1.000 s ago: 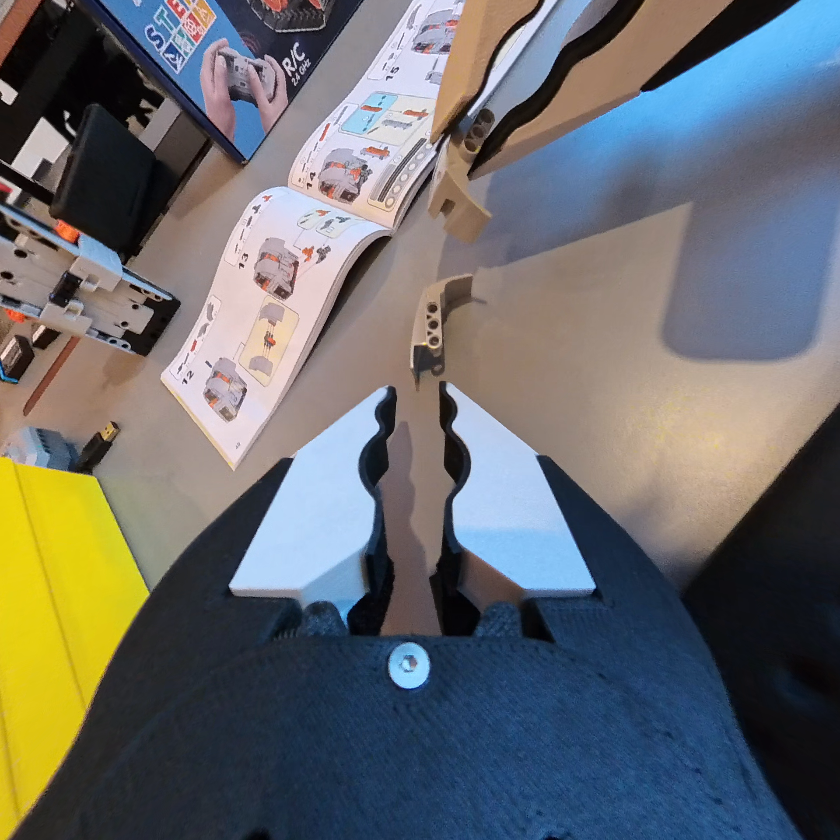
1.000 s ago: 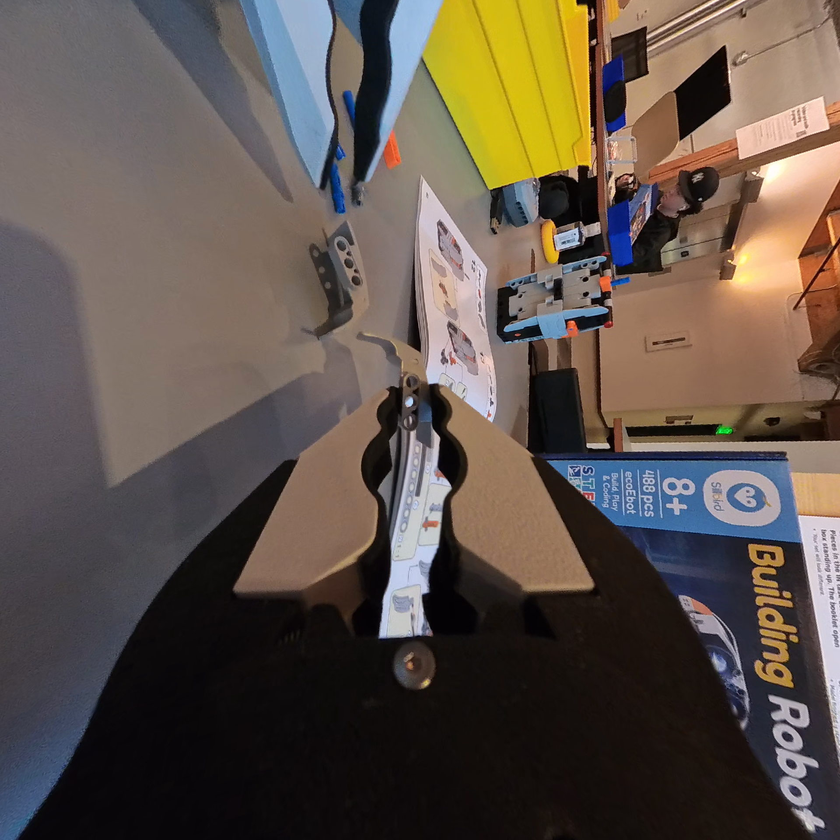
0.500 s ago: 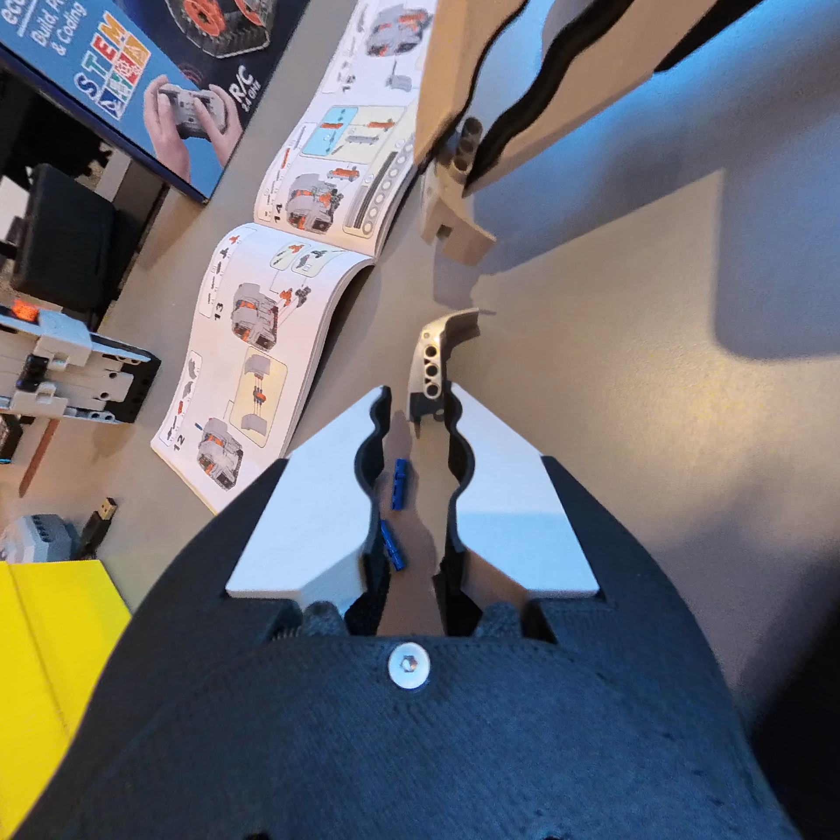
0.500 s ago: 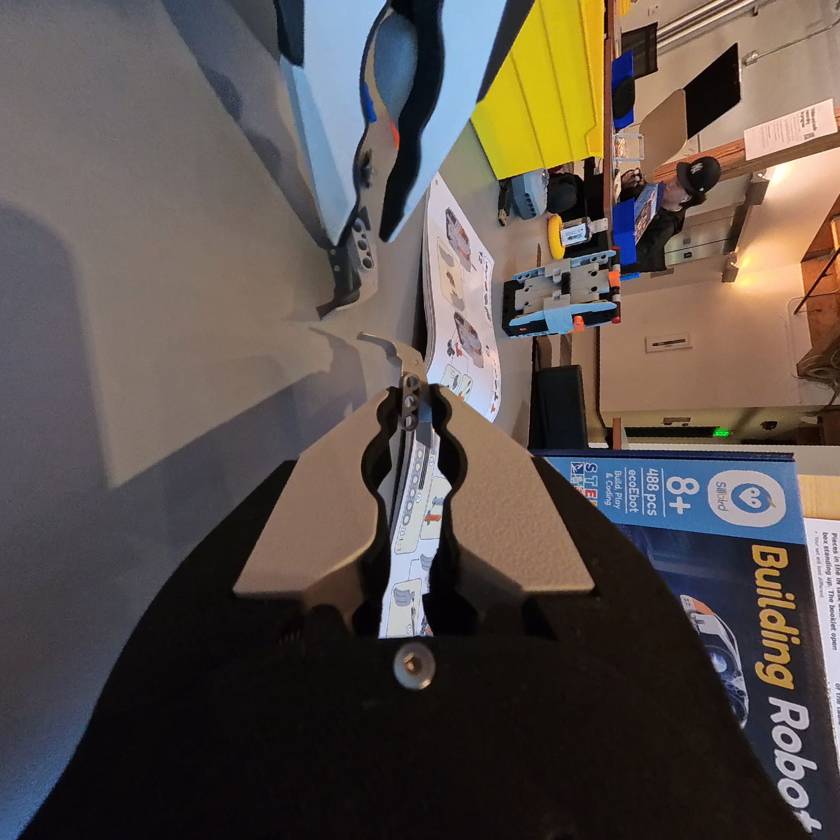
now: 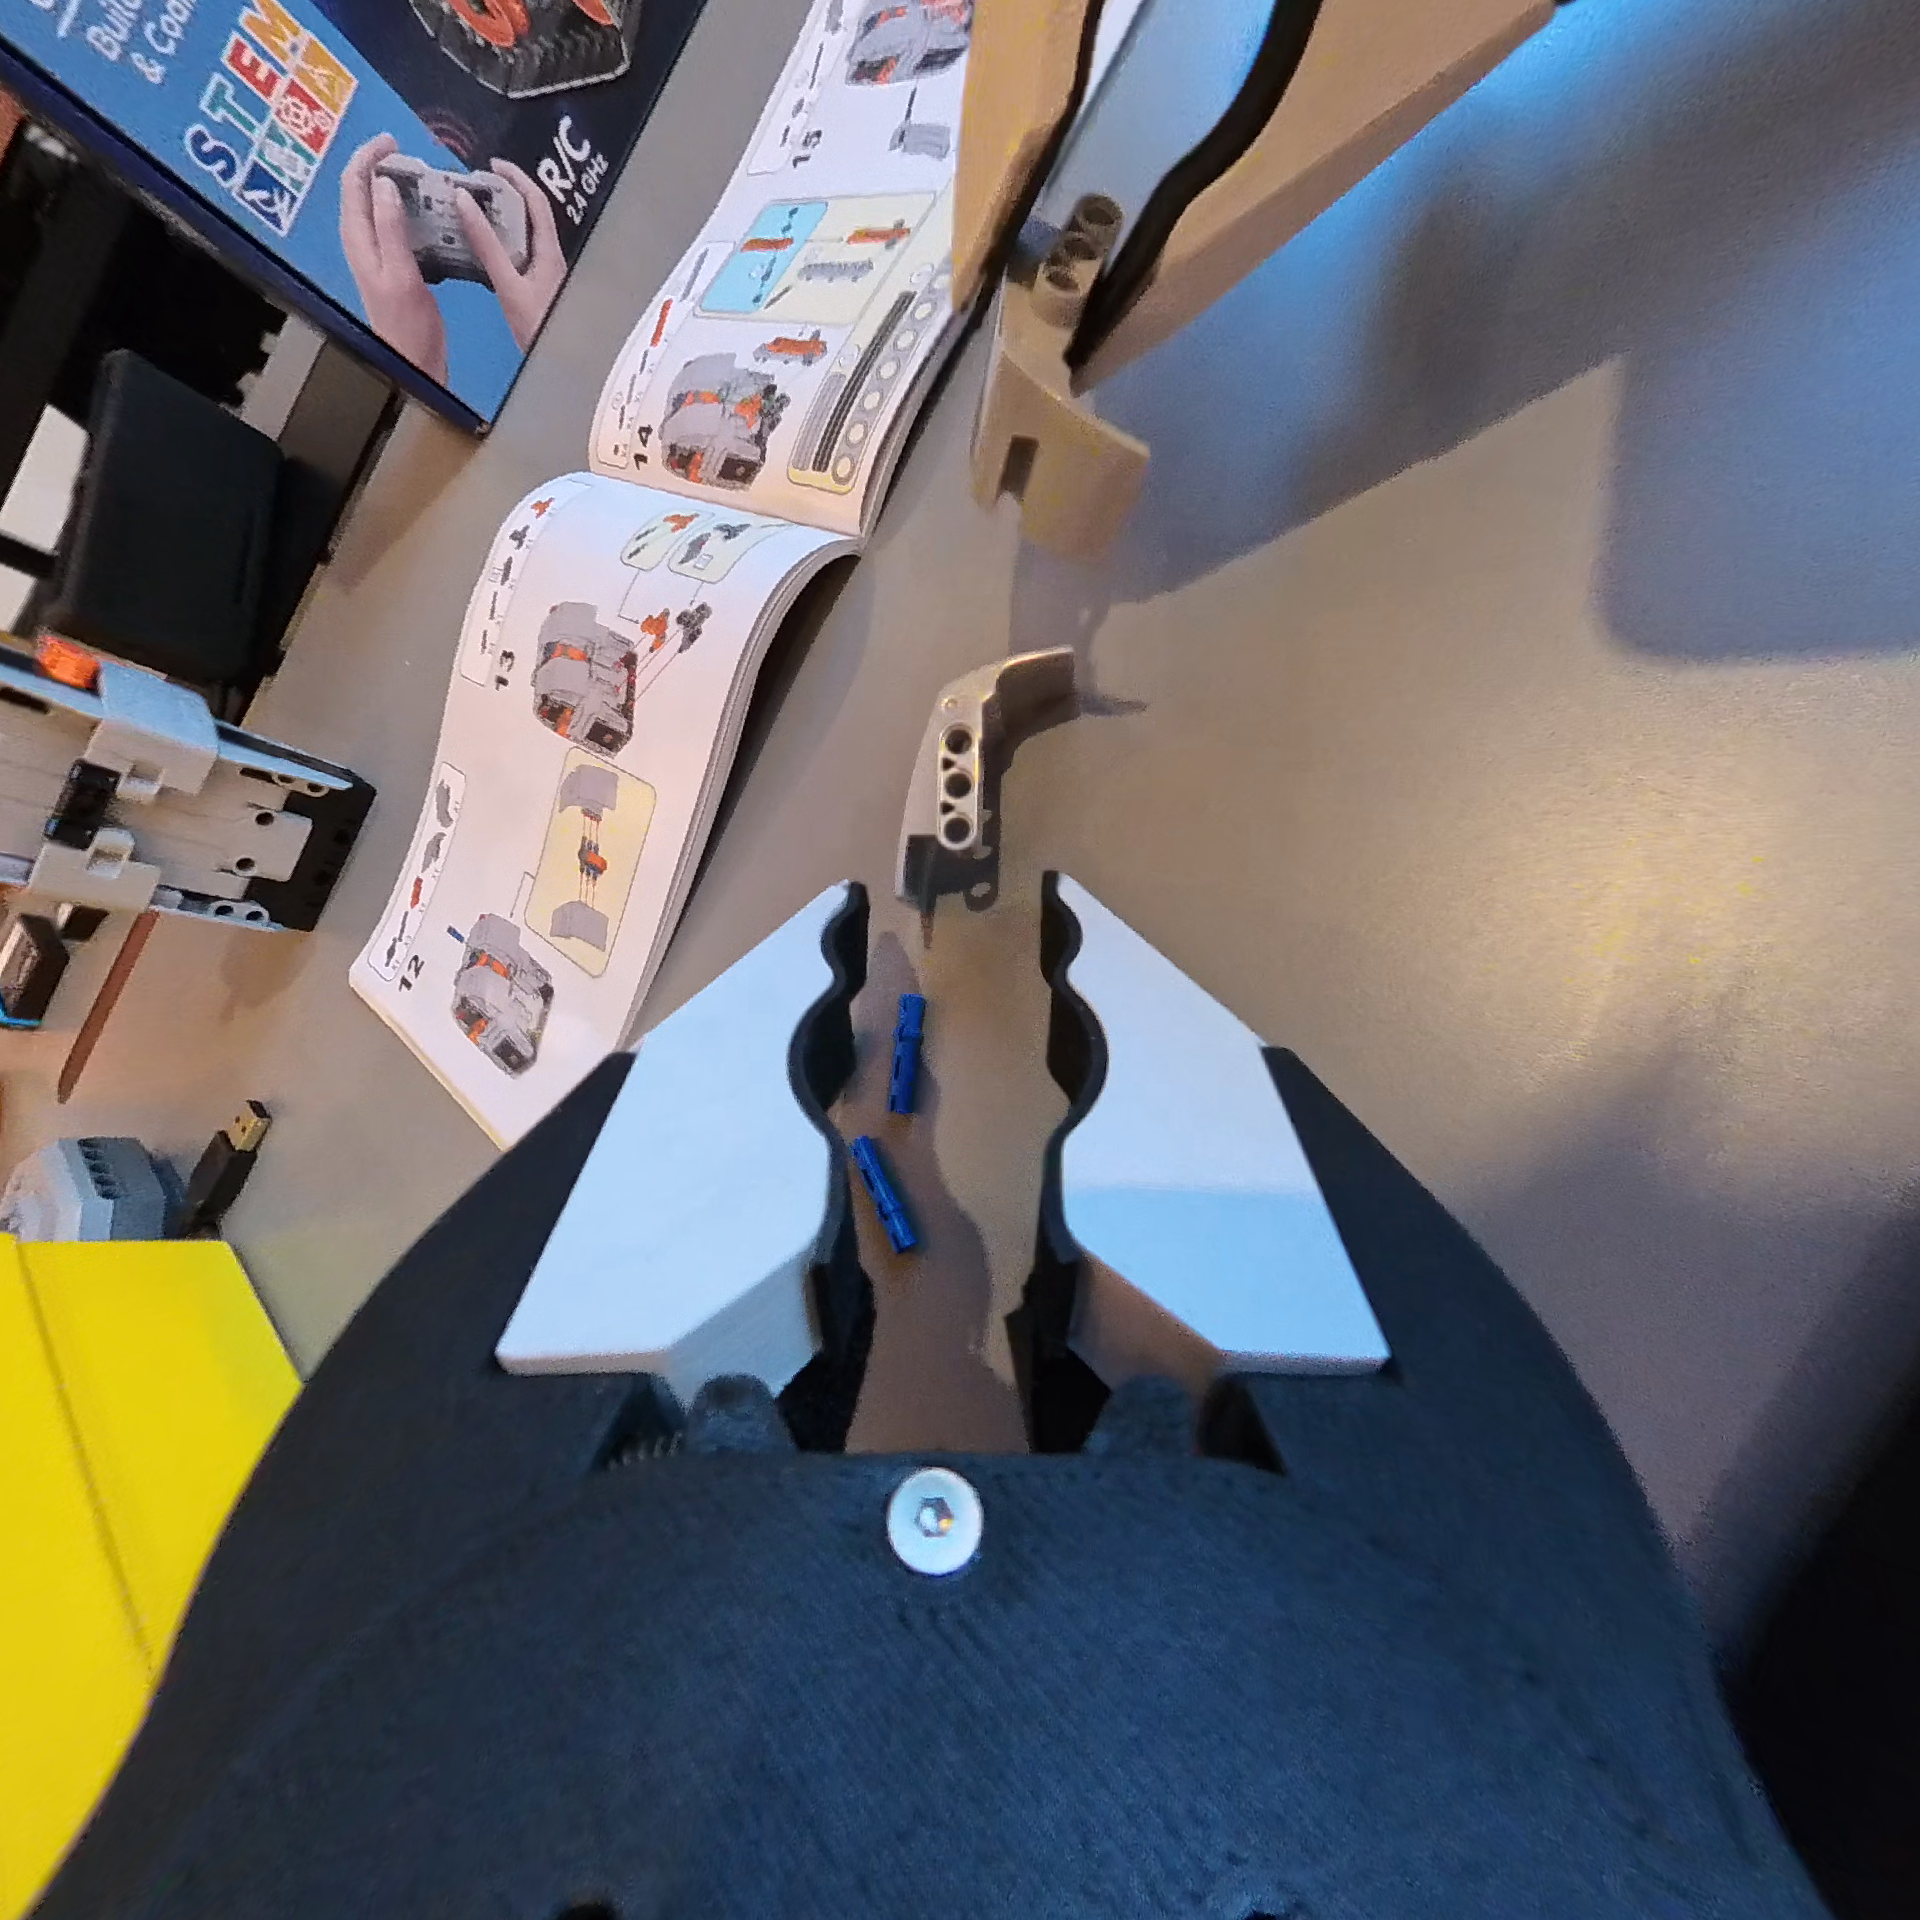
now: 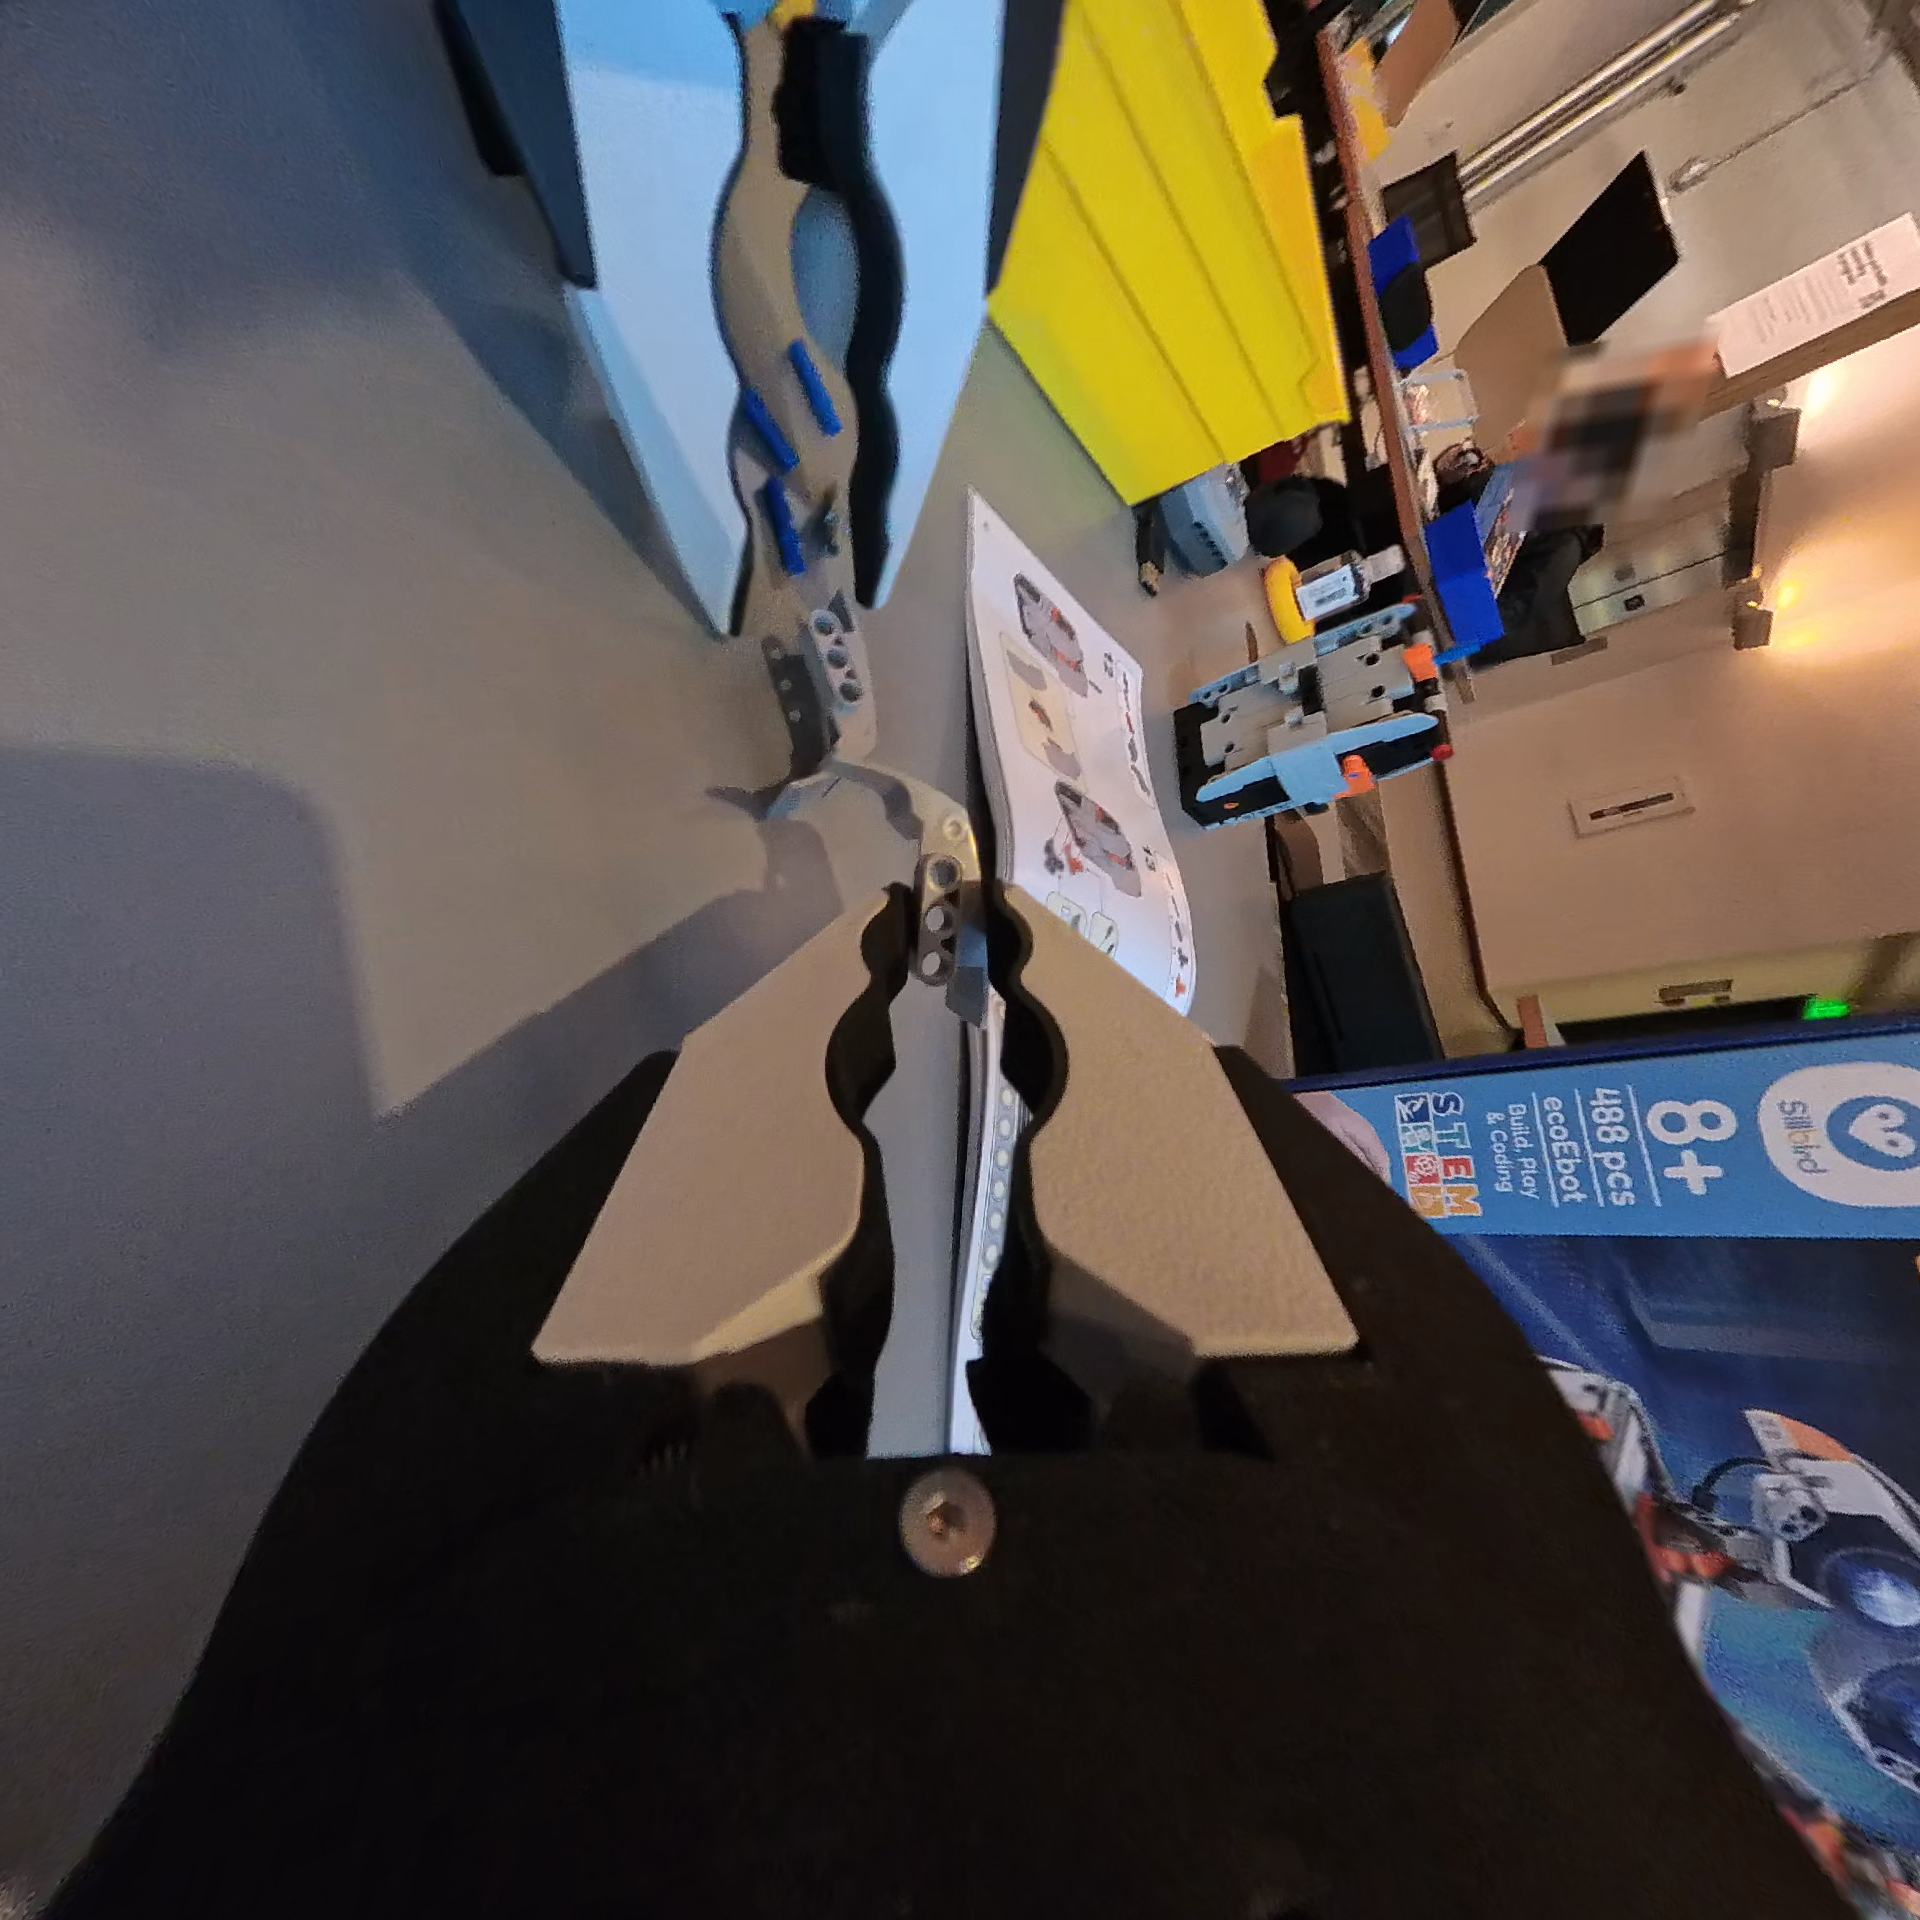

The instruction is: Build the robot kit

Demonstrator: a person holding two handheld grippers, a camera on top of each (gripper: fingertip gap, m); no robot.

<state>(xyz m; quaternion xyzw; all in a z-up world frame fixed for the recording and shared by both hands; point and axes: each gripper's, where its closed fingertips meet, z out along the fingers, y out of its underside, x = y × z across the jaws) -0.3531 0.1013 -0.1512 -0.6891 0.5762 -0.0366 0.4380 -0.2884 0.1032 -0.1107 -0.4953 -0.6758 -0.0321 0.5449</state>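
Grey table (image 5: 1455, 935) carries building-kit parts and paperwork. Left gripper (image 5: 948, 894) hangs just above the tabletop with its jaws spread apart and nothing between them. A curved grey panel piece (image 5: 961, 774) with a row of holes lies on the table right ahead of the fingertips, close but apart from them. Two blue pins (image 5: 906, 1051) lie on the table under the gap between the fingers, one behind the other. From the right wrist view three blue pins show through that same gap.

Right gripper (image 6: 940, 914) has its jaws drawn in on a second curved grey panel piece (image 6: 940, 920), pinched at the end with the holes; the curved tail sticks out past the fingertips. In the left wrist view this gripper (image 5: 1081, 260) shows at the top, holding its piece (image 5: 1049, 436) off the table, above and beyond the loose one. The two panel pieces are near each other, not touching.

Open instruction booklet (image 5: 623, 727) lies left of the loose piece as the left wrist view has it, pages bowed up at the spine. Blue kit box (image 5: 343, 177) sits beyond the booklet. A partly built grey and black model (image 5: 156, 821) with orange bits sits at the left edge of that view, well apart from both grippers. Yellow bin (image 5: 94, 1455) sits at lower left, with a small grey unit and a cable plug (image 5: 234, 1143) just beside it. Room background in the right wrist view is blurred in places.
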